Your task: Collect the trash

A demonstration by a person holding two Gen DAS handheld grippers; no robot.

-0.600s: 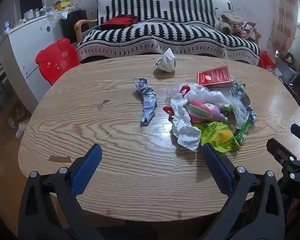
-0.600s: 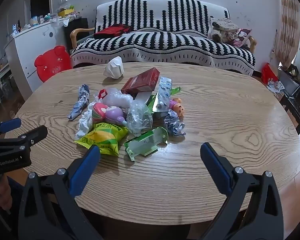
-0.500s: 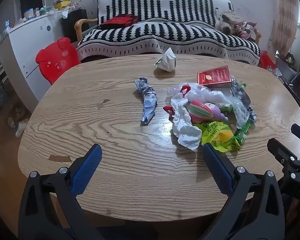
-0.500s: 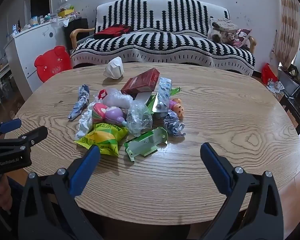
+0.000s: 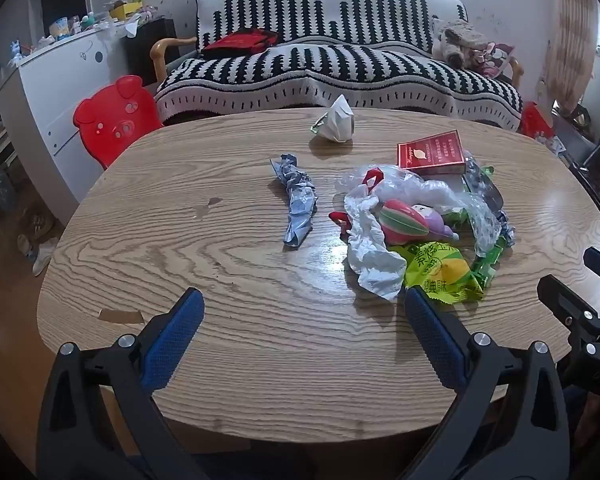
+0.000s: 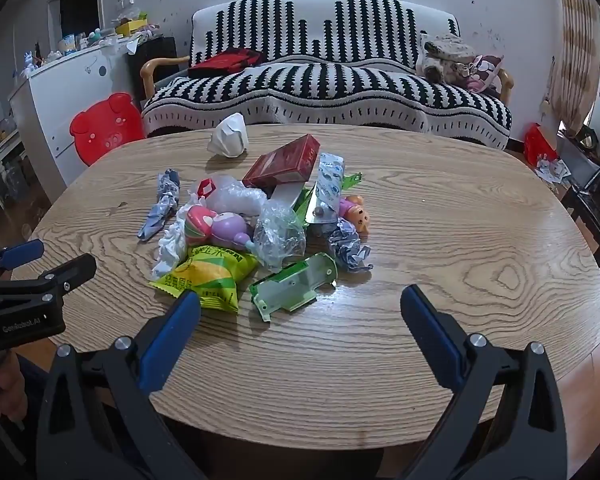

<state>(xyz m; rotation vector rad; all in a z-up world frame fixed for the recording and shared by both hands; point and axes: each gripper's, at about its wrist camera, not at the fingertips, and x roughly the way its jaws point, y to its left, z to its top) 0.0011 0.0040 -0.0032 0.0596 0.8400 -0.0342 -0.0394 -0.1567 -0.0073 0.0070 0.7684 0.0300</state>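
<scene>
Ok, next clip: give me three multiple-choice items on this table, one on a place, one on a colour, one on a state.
1. Where is the white paper wad?
A. apart from the pile, toward the sofa
B. under the red box
C. on the floor

2. What colour is the snack bag nearest the fingers?
A. blue
B. yellow-green
C. black

3. How are the left gripper and right gripper?
A. both open, empty
B. both shut on trash
C. one holds the box

Answers: 1 A, it sits alone at the far edge; 2 B, yellow with green print; 3 A, fingers spread over bare table.
</scene>
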